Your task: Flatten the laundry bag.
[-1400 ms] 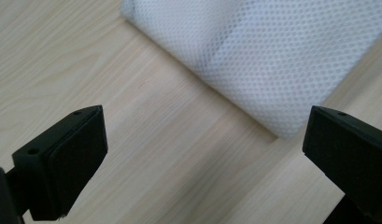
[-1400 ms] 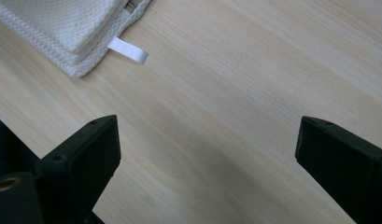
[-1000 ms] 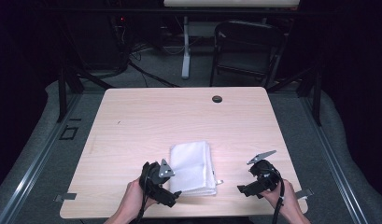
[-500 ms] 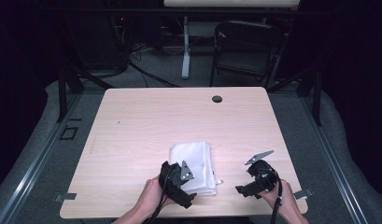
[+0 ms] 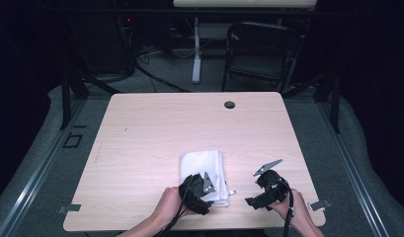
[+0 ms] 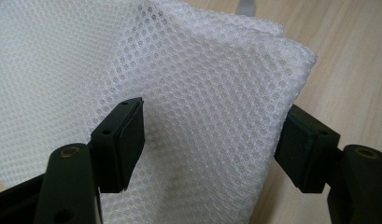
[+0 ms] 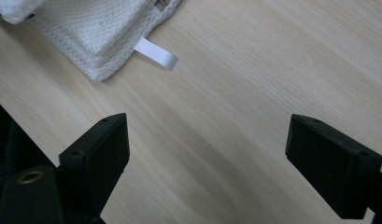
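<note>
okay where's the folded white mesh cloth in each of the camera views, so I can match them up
High view: the white mesh cloth lies near the table's front edge, its near end under the left tool.
Left gripper view: the cloth spreads across the picture, between that tool's jaws.
Right gripper view: the cloth sits in the top left corner.
Shared landmark: the small white tag at the cloth's edge, seen in the high view.
</note>
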Demonstrator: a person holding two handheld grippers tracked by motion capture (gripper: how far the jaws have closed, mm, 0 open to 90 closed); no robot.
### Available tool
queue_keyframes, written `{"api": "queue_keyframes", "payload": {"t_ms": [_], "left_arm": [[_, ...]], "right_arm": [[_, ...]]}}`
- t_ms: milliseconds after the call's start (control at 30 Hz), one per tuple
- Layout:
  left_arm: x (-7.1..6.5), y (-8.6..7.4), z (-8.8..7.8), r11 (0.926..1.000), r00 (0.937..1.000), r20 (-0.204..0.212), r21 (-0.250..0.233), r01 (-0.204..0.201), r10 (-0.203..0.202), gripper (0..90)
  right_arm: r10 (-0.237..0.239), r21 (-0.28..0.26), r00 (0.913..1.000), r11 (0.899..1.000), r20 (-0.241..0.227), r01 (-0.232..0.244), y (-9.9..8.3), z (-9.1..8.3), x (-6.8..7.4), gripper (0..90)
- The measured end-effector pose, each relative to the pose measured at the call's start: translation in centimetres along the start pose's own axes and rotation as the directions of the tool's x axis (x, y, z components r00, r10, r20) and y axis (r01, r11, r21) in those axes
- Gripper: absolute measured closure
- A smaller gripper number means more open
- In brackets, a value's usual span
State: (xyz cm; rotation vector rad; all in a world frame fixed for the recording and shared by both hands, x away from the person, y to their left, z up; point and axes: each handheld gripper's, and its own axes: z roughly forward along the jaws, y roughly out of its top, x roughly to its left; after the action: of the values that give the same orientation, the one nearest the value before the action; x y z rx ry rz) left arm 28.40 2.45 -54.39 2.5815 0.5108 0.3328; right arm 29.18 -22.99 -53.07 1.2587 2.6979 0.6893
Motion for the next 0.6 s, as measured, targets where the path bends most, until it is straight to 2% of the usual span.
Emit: {"api": "queue_keyframes", "payload": {"t_ms": [67,100,233,300,433,500,533,600], "left_arm": [[0.0,0.0,0.1,1.0,0.9999,0.01,0.004,-0.006,0.006,35.8],[0.0,0.0,0.2,1.0,0.9998,0.015,0.001,-0.009,0.009,37.7],[0.3,-0.2,0.5,0.9998,0.9987,0.049,0.017,-0.014,0.013,48.9],[0.4,-0.3,0.8,0.9994,0.9983,0.056,0.028,-0.02,0.018,50.5],[0.6,-0.4,0.9,0.9997,0.9974,0.07,0.021,-0.016,0.015,58.8],[0.6,-0.4,0.9,0.9997,0.9974,0.071,0.019,-0.017,0.016,62.6],[0.8,-0.5,0.9,0.9999,0.996,0.089,0.008,-0.009,0.008,66.2],[0.9,-0.5,0.9,1.0,0.9959,0.091,0.005,-0.006,0.005,68.6]], "right_arm": [[-0.018,0.011,0.9998,1.0,0.009,0.018,0.1,0.0,0.1,13.9],[-0.009,-0.002,1.0,1.0,-0.002,0.009,0.1,0.1,0.3,14.0],[-0.027,0.011,0.9996,1.0,-0.004,0.027,0.3,0.1,0.5,14.8],[-0.023,0.002,0.9996,1.0,-0.014,0.023,0.3,0.3,0.6,15.3],[-0.036,0.01,0.9991,0.999,-0.024,0.036,0.5,0.4,0.9,17.8],[-0.048,0.022,0.9988,0.999,-0.011,0.048,0.6,0.4,0.9,19.0],[-0.051,0.018,0.9985,0.999,-0.02,0.051,0.7,0.6,1.1,20.6],[-0.064,0.024,0.9978,0.998,-0.017,0.065,0.9,0.7,1.2,23.2]]}}
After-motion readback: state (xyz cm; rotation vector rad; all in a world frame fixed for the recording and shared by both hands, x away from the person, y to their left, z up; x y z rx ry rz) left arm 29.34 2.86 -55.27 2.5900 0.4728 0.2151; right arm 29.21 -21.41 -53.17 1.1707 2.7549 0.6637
